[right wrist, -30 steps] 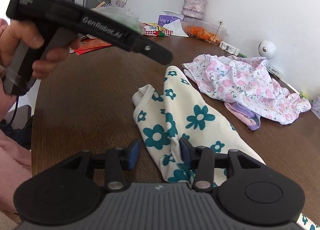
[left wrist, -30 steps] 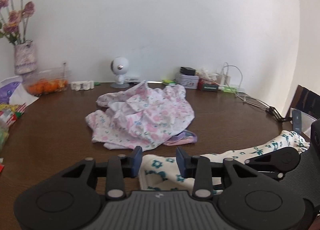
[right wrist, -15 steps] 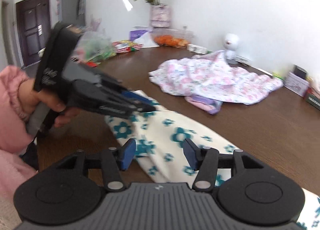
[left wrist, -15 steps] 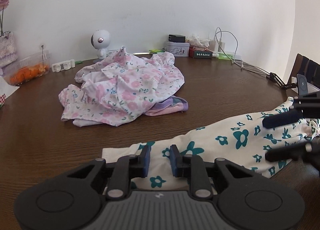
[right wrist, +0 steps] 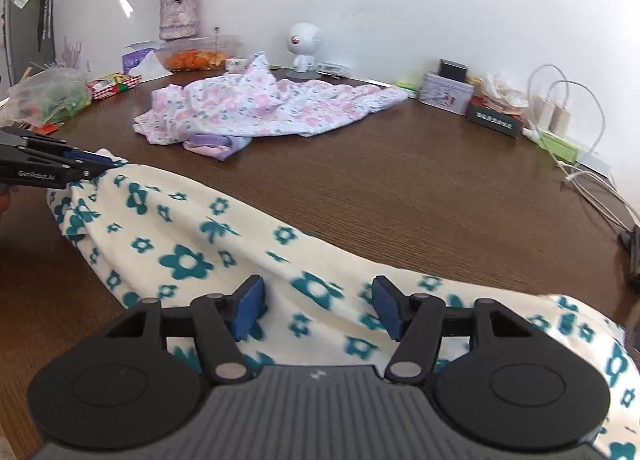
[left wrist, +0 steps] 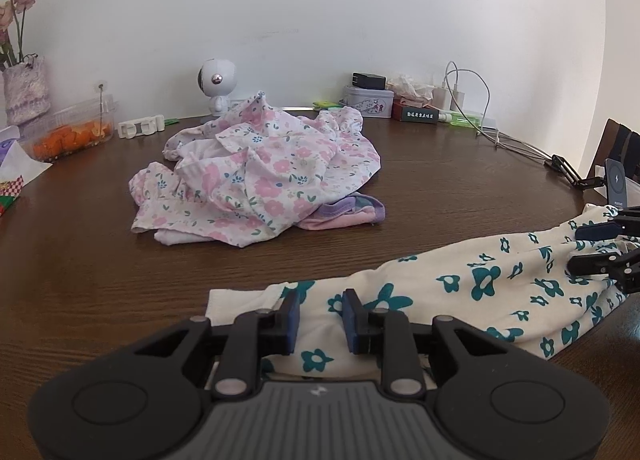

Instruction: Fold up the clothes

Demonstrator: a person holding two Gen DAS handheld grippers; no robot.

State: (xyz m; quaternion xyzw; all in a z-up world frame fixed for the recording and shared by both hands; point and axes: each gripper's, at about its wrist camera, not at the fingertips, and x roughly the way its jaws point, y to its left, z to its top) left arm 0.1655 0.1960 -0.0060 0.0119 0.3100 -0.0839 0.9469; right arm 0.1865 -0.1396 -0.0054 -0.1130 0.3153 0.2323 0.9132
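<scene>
Here's the cream garment printed with teal flowers (left wrist: 460, 292), stretched in a long band across the dark brown wooden table (left wrist: 440, 187), running from the lower middle of the left wrist view out to its right edge. The left gripper (left wrist: 319, 316) sits low over the near end of that cloth, blue pads narrowly apart and opening at this moment, with a fold of the fabric lying between them; whether the pads actually press on it, I cannot tell. Over in the right wrist view the same garment sweeps from the left edge down to the lower right, and the right gripper (right wrist: 318, 308) hovers above its middle, jaws wide and opening, cloth beneath them but nothing pinched. In that view the left gripper's black fingers reach in at the left edge onto the garment's far end. Beyond, in the centre of the table, lies a crumpled white garment with pink flowers (left wrist: 260, 171), a lilac and pink piece (left wrist: 348, 211) tucked at its lower right edge, well apart from the cream one.
</scene>
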